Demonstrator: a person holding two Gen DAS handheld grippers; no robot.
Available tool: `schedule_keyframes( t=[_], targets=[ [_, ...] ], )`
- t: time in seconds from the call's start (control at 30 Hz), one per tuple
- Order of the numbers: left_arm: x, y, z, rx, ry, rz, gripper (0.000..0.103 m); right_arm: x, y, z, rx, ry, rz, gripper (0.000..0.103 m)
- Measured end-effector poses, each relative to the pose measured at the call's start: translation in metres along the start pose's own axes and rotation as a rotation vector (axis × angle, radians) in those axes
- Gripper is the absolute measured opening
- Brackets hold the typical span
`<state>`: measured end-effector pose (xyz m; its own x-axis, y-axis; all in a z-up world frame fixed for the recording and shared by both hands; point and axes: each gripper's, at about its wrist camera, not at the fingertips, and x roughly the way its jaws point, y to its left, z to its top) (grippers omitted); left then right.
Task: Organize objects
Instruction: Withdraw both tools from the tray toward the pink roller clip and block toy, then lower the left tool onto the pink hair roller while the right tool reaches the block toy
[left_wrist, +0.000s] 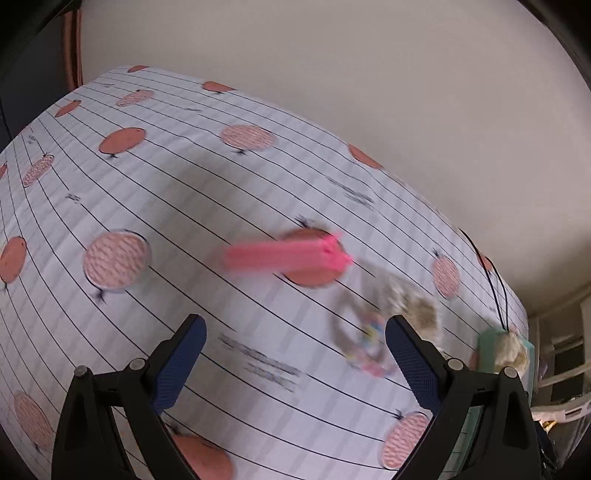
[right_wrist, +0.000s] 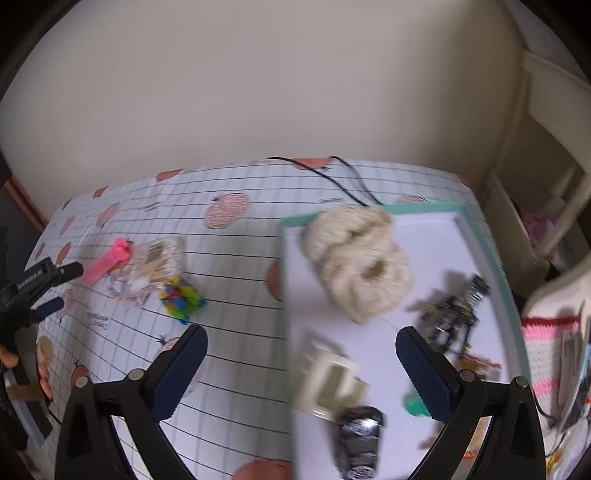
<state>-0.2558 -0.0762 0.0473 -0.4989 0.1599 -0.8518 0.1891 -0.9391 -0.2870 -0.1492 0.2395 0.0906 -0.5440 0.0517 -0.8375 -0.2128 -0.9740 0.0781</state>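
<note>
While several things already lie in the green-rimmed tray (right_wrist: 480, 236), the sorting looks only partly done: two fluffy cream scrunchies (right_wrist: 360, 264), a beige hair claw (right_wrist: 330, 384), a dark hair clip (right_wrist: 360, 439), a small teal piece (right_wrist: 415, 404) and a blurred dark and yellow item (right_wrist: 456, 314) sit inside it, whereas a pink clip (left_wrist: 286, 254), a clear packet (right_wrist: 157, 260) and a bunch of small bright clips (right_wrist: 181, 297) are left out on the patterned tablecloth (left_wrist: 184, 206). The left gripper (left_wrist: 295, 363) hangs over the cloth with its fingers spread wide and nothing between them; the right gripper (right_wrist: 301, 369) hovers over the tray's near left edge, equally wide open and empty. The pink clip lies flat on the cloth, ahead of the left gripper and well apart from the tray. Its long axis runs roughly across the left wrist view, with the thicker hinged end toward the tray side and the slimmer end pointing away. Motion blur hides its finer shape.
</note>
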Motion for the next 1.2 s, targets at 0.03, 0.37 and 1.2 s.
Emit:
schedule_keyframes(
  t=[0.03,0.37,1.2],
  targets=[
    [0.001,0.004,0.003,0.0,-0.004,0.004,0.098,0.002,0.007,0.002,-0.012,-0.004,0.003,0.103],
    [0.033,0.014,0.025,0.105,0.014,0.068,0.098,0.033,0.061,0.014,-0.114,0.02,0.044,0.103],
    [0.076,-0.023,0.04,0.441,0.025,0.19,0.097,0.091,0.103,0.007,-0.251,0.103,0.049,0.101]
  ],
)
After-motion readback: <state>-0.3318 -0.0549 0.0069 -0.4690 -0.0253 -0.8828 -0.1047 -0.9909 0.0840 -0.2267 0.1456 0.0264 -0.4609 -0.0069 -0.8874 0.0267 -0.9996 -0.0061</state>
